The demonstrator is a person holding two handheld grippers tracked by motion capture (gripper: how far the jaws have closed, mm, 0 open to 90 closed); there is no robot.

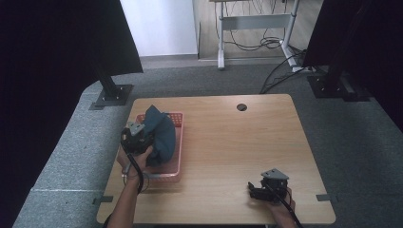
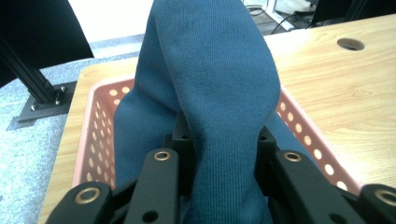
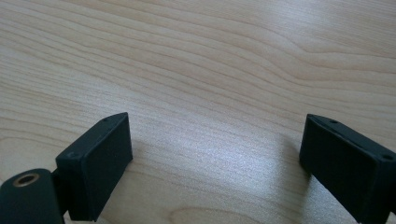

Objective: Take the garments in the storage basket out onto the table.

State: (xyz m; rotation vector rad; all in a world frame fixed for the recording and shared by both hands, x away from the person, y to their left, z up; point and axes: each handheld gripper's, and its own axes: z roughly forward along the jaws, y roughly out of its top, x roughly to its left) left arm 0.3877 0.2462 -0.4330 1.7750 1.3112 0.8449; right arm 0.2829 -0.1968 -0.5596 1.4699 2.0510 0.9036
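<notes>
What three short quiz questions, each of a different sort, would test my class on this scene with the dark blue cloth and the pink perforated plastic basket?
1. True or false: the left gripper is shut on the dark blue ribbed cloth.
2. Where does the pink perforated plastic basket stand on the light wooden table? A) the left part B) the middle C) the right edge
3. Fill in: between the open jaws of the right gripper lies bare ____.

Key: 1 true; 2 A; 3 table wood.
</notes>
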